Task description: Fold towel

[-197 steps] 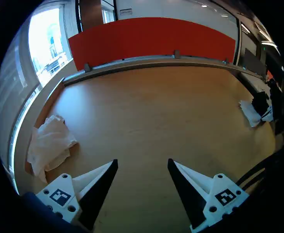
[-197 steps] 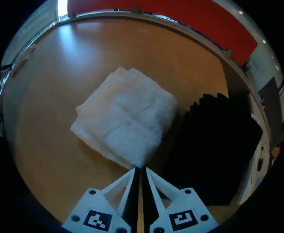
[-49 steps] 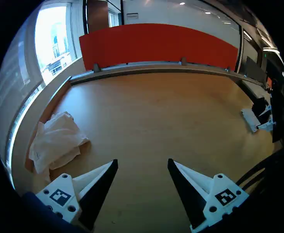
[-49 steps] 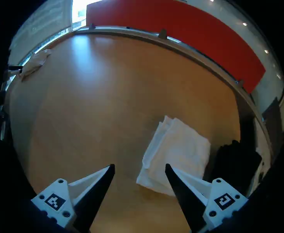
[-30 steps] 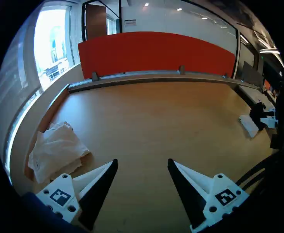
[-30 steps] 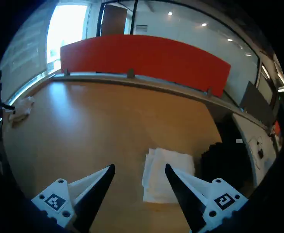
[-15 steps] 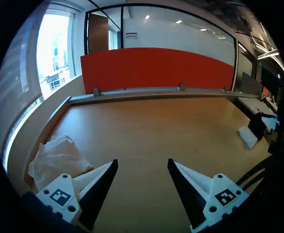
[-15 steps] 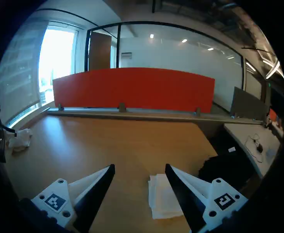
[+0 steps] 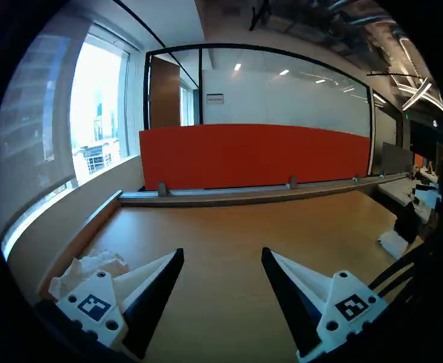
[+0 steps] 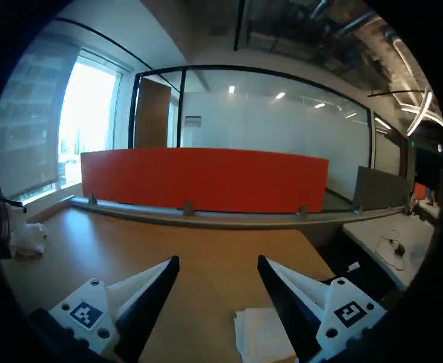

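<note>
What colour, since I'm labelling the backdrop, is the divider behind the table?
The divider is red-orange; left gripper view.

The left claw (image 9: 221,249) has two wedge-shaped fingers (image 9: 152,290), white plastic on the outside and black on the inner faces, tapering to sharp points. Each white base carries a black-and-white square marker (image 9: 94,307) ringed by small dark screw holes (image 9: 101,274). Black cables (image 9: 403,272) curve past at the lower right of the left gripper view. The right claw (image 10: 216,257) is built and marked alike.
</note>
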### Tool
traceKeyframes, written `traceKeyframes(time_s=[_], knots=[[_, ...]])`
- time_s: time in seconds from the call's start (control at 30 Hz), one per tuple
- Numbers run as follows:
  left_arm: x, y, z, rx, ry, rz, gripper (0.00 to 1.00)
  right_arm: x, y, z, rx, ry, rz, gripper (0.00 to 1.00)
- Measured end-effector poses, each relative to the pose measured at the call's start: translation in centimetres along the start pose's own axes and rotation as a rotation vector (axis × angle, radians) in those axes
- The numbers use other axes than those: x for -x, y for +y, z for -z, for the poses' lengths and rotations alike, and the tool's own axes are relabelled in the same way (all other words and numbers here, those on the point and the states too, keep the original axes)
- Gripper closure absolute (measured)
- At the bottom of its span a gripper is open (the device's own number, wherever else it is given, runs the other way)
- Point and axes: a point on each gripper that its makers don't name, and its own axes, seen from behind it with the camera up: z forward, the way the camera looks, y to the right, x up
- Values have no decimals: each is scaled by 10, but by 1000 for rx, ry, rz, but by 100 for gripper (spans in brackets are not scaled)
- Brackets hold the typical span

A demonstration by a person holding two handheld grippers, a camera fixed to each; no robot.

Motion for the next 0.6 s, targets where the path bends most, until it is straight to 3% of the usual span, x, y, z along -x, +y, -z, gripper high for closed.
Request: traceKeyframes(time_s=[0.17, 0.37, 0.6], knots=[[-13, -4, -1, -16, 52, 3, 5, -19, -5, -1, 15, 68, 3, 0], [-18, -6, -2, -20, 72, 15, 5, -28, -15, -2, 17, 89, 11, 0], [-29, -8, -4, -23, 101, 18, 5, -48, -39, -5, 3, 144, -33, 0]])
